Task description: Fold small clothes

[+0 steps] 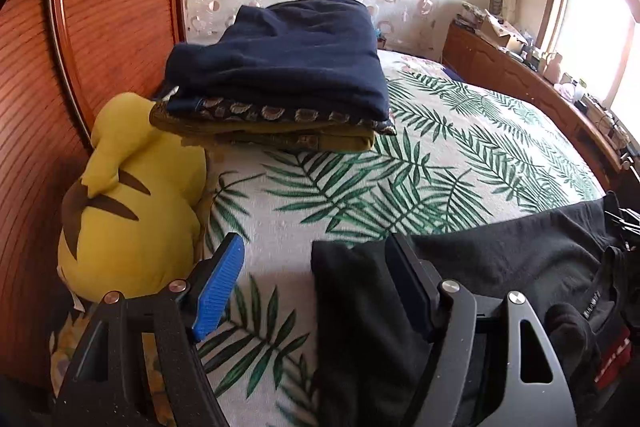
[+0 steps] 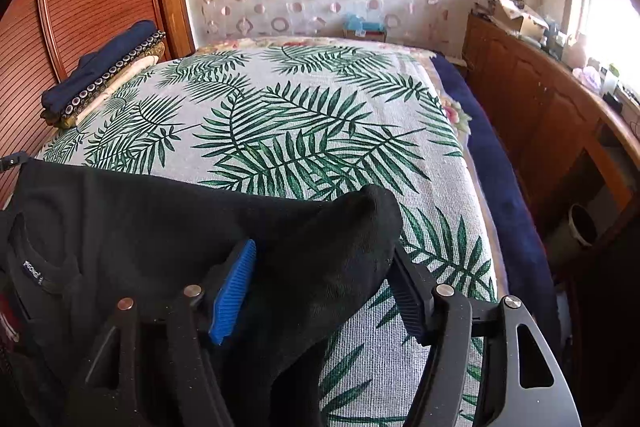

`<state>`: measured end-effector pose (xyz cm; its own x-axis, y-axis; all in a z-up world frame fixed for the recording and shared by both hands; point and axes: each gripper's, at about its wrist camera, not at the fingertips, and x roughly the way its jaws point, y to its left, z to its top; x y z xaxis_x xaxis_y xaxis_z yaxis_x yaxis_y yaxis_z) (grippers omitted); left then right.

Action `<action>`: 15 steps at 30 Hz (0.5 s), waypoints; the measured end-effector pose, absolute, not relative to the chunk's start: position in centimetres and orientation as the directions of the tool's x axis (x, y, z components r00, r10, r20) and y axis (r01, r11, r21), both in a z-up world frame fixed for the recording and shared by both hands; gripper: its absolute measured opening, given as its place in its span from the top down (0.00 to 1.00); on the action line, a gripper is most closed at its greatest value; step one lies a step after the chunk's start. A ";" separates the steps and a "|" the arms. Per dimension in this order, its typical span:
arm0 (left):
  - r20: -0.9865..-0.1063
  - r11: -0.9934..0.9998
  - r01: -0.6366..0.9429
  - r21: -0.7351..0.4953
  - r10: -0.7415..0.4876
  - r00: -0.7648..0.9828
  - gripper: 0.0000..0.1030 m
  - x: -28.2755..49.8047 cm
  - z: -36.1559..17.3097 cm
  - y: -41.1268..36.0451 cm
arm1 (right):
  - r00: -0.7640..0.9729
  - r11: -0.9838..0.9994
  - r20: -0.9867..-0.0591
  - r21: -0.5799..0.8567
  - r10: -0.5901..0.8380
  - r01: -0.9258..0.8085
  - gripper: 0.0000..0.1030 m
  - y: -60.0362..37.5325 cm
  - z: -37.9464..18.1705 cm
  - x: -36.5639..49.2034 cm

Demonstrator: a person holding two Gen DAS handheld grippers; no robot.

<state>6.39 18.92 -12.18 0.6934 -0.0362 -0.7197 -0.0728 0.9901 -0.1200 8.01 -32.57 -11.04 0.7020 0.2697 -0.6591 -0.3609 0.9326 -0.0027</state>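
Black garment (image 2: 132, 223) on bedspread (image 2: 304, 115): soft, light, limp; right gripper (image 2: 320, 287) jaws apart around a raised fold, left gripper (image 1: 316, 291) open; grasp at hem edges

Left tongs (image 1: 316, 283): two matte black arms of flat plate with a fine speckled finish. One finger carries a blue ribbed pad (image 1: 218, 293); the other a dark pad of the same ribbed pattern. Round silver pivot screws (image 1: 177, 285) sit at the linkage joints. The outer plate has a rounded triangular cut-out.

Right tongs (image 2: 322, 293): same build. Blue ribbed pad (image 2: 233, 293) on one finger, dark ribbed pad on the other, silver pivot screws (image 2: 445, 289), black speckled linkage arms, triangular cut-out in the outer plate.
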 end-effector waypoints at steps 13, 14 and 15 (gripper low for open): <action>-0.764 0.987 -0.006 -0.158 -0.119 0.634 0.87 6.4 -13.9 16.2 | 0.632 0.893 -0.703 0.012 0.327 -0.449 0.83 -31.2 -11.2 7.4; -0.763 0.985 0.004 -0.171 -0.135 0.632 0.90 6.2 -13.8 15.9 | 0.616 0.882 -0.705 0.028 0.351 -0.470 0.85 -31.0 -11.1 7.1; -0.753 0.985 0.013 -0.174 -0.141 0.642 0.90 5.9 -13.5 15.7 | 0.615 0.879 -0.704 0.028 0.355 -0.475 0.86 -30.9 -11.1 6.7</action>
<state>5.87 15.75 -13.51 0.6424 -0.1413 -0.7532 0.0126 0.9847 -0.1740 6.74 -30.89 -11.13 0.6148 0.3548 -0.7043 -0.4752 0.8794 0.0282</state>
